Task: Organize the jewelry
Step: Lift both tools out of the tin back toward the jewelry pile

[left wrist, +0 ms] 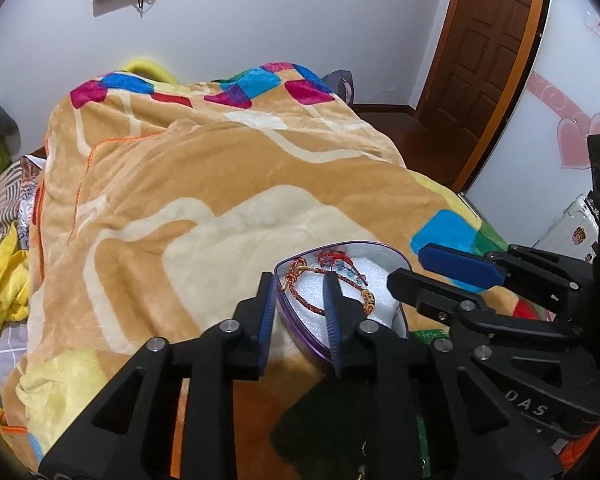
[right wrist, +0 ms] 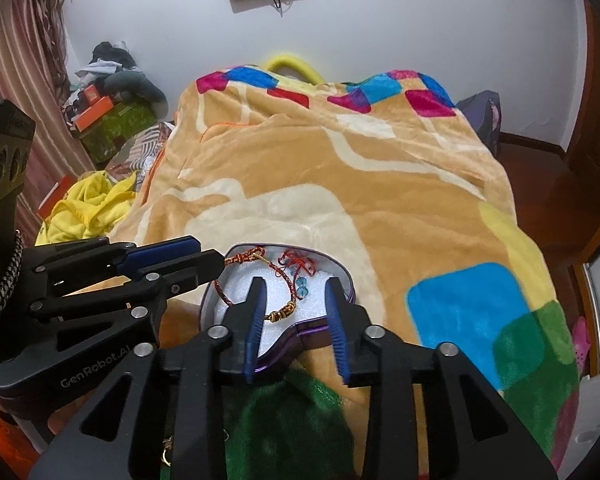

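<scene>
Left wrist view: the left tongs (left wrist: pixel 300 286) are standing apart, straddling the left rim of a heart-shaped purple tin (left wrist: pixel 296 330) that is sitting on the blanket (left wrist: pixel 188 184) near the front right corner of the bed. One blue pad is lying outside the tin wall and the other is hanging over the white foam (left wrist: pixel 374 278) lining it; whether the pads are touching the rim cannot be told. A braided red bracelet (left wrist: pixel 306 300) with gold beads is curling across the foam, and a red cord piece with pale blue beads (left wrist: pixel 342 262) is lying toward the tin's far side. The right tongs (left wrist: pixel 406 268) are reaching in from the right with their fingers parted, one above the tin's right rim.

Right wrist view: the right tongs (right wrist: pixel 296 284) are spread open over the near right part of the purple tin (right wrist: pixel 312 330), one finger hovering over the foam (right wrist: pixel 240 280) and the other just beyond the tin's right wall, gripping nothing. The red bracelet (right wrist: pixel 224 296) is looping along the tin's left side, its gold beads lying just beside the left pad. The blue-beaded cord (right wrist: pixel 302 276) is sitting between the two fingers. The left tongs (right wrist: pixel 210 254) are coming in from the left, fingers a little apart at the tin's left rim. The blanket (right wrist: pixel 380 184) is covering the bed, and a yellow cloth (right wrist: pixel 88 208) is bunching by its left edge.
</scene>
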